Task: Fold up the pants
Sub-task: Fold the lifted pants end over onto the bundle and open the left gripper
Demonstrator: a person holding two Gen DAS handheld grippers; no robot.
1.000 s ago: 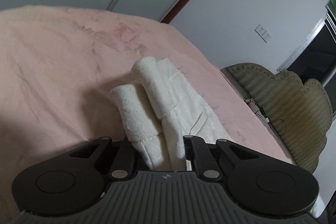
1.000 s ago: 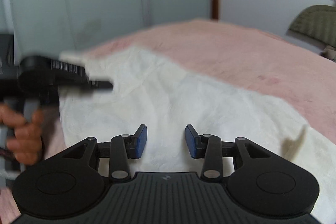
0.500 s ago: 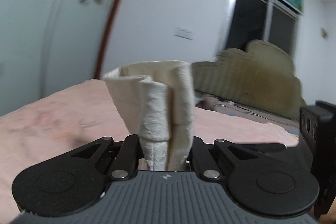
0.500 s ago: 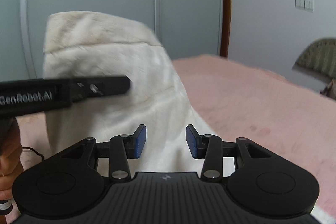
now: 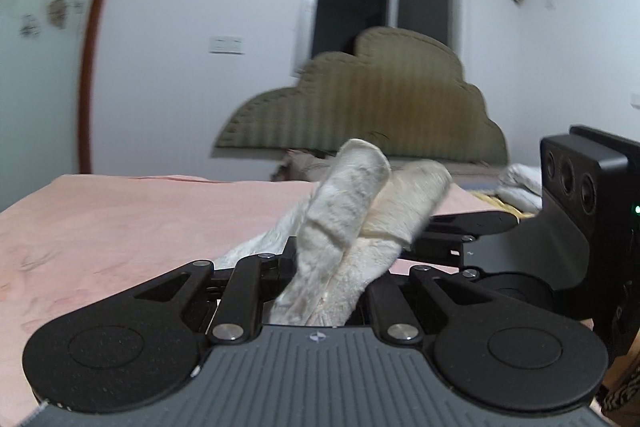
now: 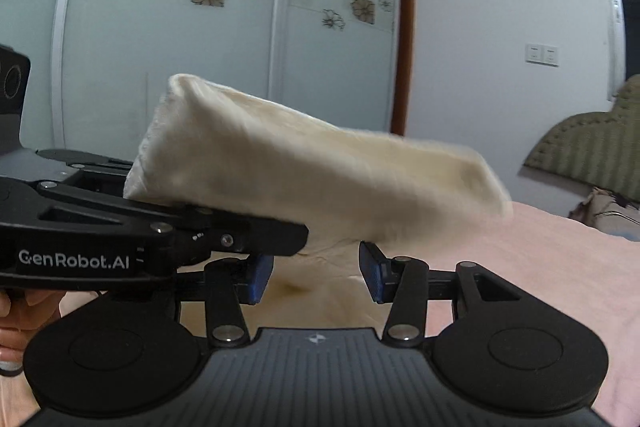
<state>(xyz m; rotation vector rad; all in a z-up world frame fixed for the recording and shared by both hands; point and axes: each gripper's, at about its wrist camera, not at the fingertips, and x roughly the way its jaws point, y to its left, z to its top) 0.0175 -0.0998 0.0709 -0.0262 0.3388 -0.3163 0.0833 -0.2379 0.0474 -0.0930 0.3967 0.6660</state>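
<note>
While my left gripper (image 5: 320,291) clamps the cream pants (image 6: 312,167) aloft ahead of my right gripper's (image 6: 316,273) empty, just-widening jaws, folding looks midway; laying down on the pink bedspread (image 5: 140,219) remains.

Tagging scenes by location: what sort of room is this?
Probably a bedroom: a bed under a pink cover, a padded headboard against the wall, and a sliding wardrobe with flower-print doors.
</note>
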